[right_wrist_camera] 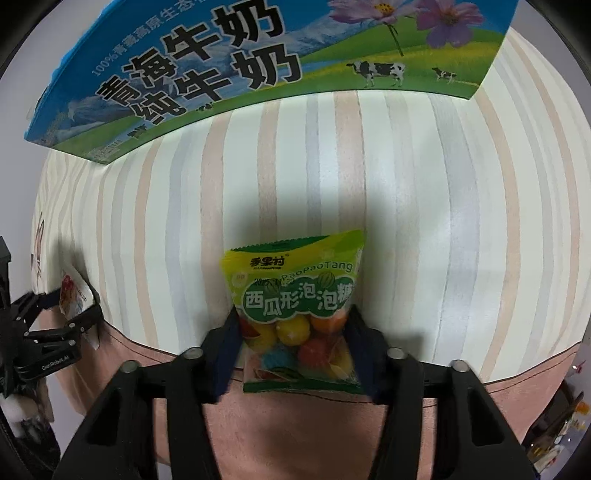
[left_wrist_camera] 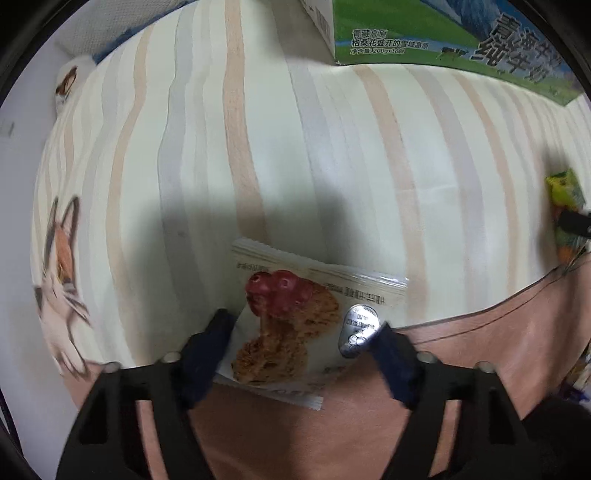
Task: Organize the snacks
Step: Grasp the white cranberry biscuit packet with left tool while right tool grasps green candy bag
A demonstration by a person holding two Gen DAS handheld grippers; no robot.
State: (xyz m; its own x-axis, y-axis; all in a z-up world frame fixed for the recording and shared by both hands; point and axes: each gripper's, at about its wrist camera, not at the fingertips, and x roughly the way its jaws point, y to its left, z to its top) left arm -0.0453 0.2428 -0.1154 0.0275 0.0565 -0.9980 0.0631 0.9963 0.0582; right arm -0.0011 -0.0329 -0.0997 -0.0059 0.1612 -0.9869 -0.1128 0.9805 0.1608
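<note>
In the left wrist view my left gripper [left_wrist_camera: 301, 332] is shut on a white snack packet [left_wrist_camera: 291, 325] printed with red dates and brown cakes, held over the near edge of the striped cloth [left_wrist_camera: 258, 147]. In the right wrist view my right gripper [right_wrist_camera: 291, 328] is shut on a green bag of coloured bubble-gum balls [right_wrist_camera: 295, 306], also near the cloth's near edge. The green bag also shows in the left wrist view [left_wrist_camera: 567, 192] at far right. The left gripper with its packet shows in the right wrist view [right_wrist_camera: 70, 306] at far left.
A green-and-blue milk carton box stands at the far side of the cloth [right_wrist_camera: 236, 74], and shows in the left wrist view [left_wrist_camera: 443, 33] at top right. A pink surface [right_wrist_camera: 295, 435] lies below the cloth's near edge. Cat prints mark the cloth's left side [left_wrist_camera: 62, 266].
</note>
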